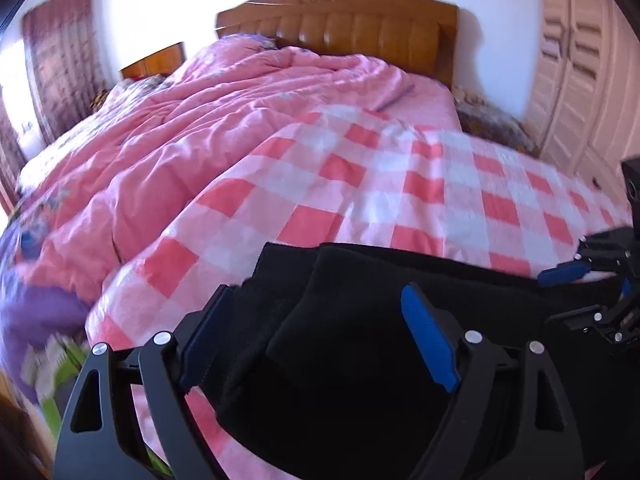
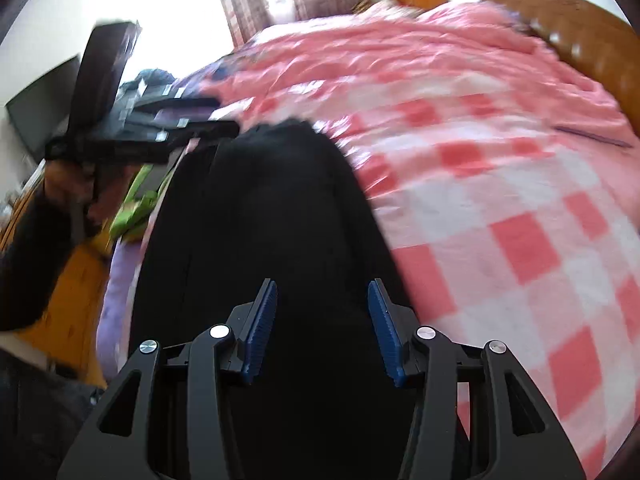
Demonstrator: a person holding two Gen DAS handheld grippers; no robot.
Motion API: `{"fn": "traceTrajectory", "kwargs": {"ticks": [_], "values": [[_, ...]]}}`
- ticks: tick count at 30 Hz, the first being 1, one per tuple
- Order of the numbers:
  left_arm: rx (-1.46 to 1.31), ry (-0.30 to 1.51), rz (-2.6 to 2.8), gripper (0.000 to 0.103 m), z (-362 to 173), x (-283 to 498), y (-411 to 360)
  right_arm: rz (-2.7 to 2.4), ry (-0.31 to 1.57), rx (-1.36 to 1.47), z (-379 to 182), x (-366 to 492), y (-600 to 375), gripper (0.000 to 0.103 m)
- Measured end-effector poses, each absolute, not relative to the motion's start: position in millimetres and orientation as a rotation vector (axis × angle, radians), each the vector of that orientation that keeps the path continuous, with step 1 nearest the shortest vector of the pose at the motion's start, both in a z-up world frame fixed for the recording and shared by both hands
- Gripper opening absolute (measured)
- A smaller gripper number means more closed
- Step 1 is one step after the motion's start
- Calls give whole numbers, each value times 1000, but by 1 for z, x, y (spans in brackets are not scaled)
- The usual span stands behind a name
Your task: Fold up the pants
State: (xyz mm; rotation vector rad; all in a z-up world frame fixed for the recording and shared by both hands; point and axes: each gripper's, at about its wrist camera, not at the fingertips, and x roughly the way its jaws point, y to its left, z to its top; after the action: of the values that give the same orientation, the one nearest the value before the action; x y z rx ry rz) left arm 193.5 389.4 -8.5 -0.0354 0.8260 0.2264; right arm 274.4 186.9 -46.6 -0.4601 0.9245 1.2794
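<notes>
Black pants [image 1: 344, 344] lie folded in layers on a pink and white checked sheet [image 1: 360, 184] near the bed's front edge. My left gripper [image 1: 320, 320] is open, its blue-padded fingers apart over the pants' near end. The right gripper [image 1: 576, 276] shows at the right edge of the left wrist view. In the right wrist view the pants [image 2: 280, 200] stretch away from me. My right gripper [image 2: 322, 320] is open over them, nothing between its pads. The left gripper [image 2: 216, 124] shows at the pants' far end, blurred.
A crumpled pink quilt [image 1: 180, 132] covers the far half of the bed below a wooden headboard [image 1: 340, 24]. A wardrobe [image 1: 576, 80] stands to the right. Curtains [image 1: 60, 48] and a bright window are to the left. A green object [image 2: 140, 200] lies beside the bed.
</notes>
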Motion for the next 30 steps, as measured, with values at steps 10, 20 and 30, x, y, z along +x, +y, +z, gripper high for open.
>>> {"fn": "traceTrajectory", "kwargs": {"ticks": [10, 20, 30], "values": [[-56, 811, 208, 86, -19, 228, 400, 1066, 647, -708, -34, 229, 199, 15], [0, 907, 305, 89, -56, 216, 405, 1007, 597, -781, -44, 206, 185, 28], [-64, 946, 350, 101, -68, 211, 427, 1189, 931, -433, -44, 220, 176, 63]]}}
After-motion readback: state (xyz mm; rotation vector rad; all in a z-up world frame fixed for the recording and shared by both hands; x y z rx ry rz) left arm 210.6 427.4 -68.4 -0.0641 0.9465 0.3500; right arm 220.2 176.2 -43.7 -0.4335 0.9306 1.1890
